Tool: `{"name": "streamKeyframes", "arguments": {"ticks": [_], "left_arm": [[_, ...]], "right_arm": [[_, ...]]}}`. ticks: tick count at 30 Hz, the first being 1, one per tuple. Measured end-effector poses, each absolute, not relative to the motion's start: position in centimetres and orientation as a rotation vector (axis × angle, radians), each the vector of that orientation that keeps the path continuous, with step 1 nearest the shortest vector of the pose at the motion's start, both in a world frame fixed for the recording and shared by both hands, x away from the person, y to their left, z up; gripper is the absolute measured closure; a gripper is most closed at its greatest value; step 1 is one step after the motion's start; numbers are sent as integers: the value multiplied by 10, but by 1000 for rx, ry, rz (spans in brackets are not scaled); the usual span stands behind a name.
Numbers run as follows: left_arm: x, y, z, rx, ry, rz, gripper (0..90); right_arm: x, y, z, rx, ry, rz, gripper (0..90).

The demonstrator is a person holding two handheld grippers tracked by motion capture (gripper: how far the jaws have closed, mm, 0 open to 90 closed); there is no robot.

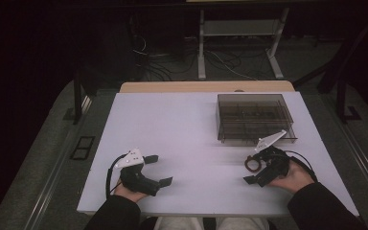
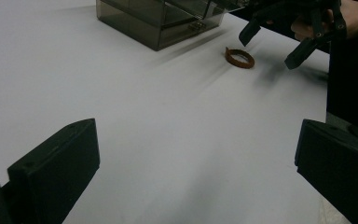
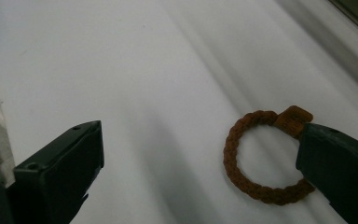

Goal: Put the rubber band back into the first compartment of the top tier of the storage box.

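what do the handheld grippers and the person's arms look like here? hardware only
Both the left gripper and right gripper are black with two blocky jaws, a light grey three-cornered plate on top and a trailing black cable. The person wears dark long sleeves.

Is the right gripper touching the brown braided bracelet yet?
Cannot tell. In the right gripper view one of the fingers overlaps the bracelet, hiding any gap. The left gripper view shows the open right gripper just past it, at an unclear height above the table.
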State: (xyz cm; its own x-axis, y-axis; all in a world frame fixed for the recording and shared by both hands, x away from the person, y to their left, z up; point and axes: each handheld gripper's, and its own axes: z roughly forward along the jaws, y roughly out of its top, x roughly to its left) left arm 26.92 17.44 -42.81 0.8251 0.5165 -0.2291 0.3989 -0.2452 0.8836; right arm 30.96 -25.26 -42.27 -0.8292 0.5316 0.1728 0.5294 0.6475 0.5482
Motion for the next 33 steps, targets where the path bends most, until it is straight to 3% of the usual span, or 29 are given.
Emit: {"name": "streamKeyframes", "arguments": {"ticks": [14,15,18,19,33], "left_arm": [[269,173,-429,1875,682,121,0],[269,173,-429,1875,682,121,0],[269,174,-428,1875,684,127,0],[269,174,-428,1873,686,126,0],[268,174,-428,1872,685,125,0]], "right_arm": [[310,-247,-430,886,2912,856,14],[311,-248,-430,875,2914,858,136],[311,-249,-430,882,2904,849,151],[312,-249,-431,878,2905,844,213],[311,-253,-429,877,2881,841,455]]}}
